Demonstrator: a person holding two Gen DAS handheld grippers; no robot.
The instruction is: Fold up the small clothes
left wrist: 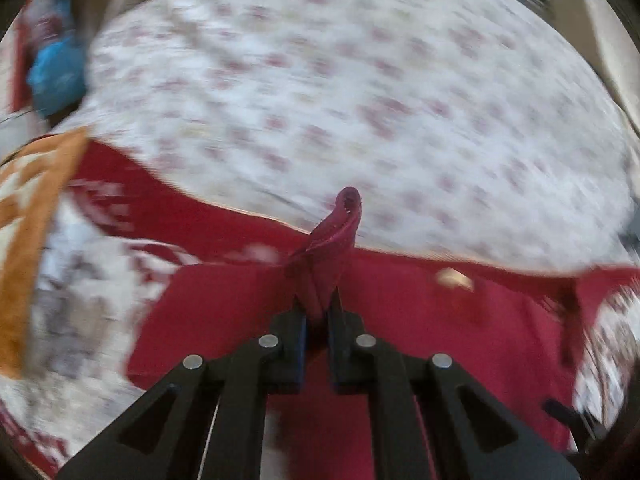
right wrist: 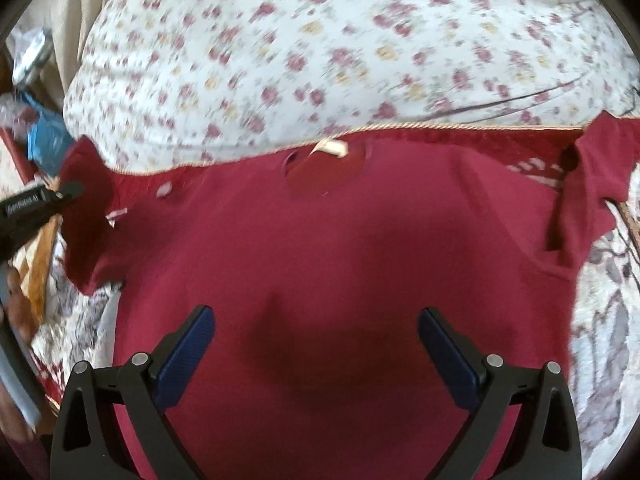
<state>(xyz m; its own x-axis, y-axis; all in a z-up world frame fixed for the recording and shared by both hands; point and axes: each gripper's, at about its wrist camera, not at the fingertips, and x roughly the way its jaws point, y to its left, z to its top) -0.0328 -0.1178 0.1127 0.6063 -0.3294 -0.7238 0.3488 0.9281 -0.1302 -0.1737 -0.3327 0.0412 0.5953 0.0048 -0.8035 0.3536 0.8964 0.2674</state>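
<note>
L tongs (left wrist: 318,312) clamped tight on a bunched bit of the red shirt (right wrist: 328,264), looks like the sleeve end (left wrist: 340,224), fabric poking up past the tips. In the R wrist view those same tongs show at the far left, on the shirt's left sleeve. R tongs (right wrist: 316,344) wide open, nothing between the pads (right wrist: 188,352), hovering over the shirt's lower middle.

Shirt lies spread flat on the bed, collar w/ label (right wrist: 330,146) up against the floral pillow (right wrist: 320,40), other sleeve (right wrist: 592,184) flopped out toward the bed's right edge.

Risks, as I see it: L grip is on a thin wad only, so a quick pull could slip it out or drag the whole body sideways & wrinkle it, since nothing pins the torso. L view is heavily blurred, so I can't tell how much cloth is really caught. If the sleeve folds over crooked, edges won't line up. R sleeve is already creased, so it'd fold lumpy unless smoothed first.
</note>
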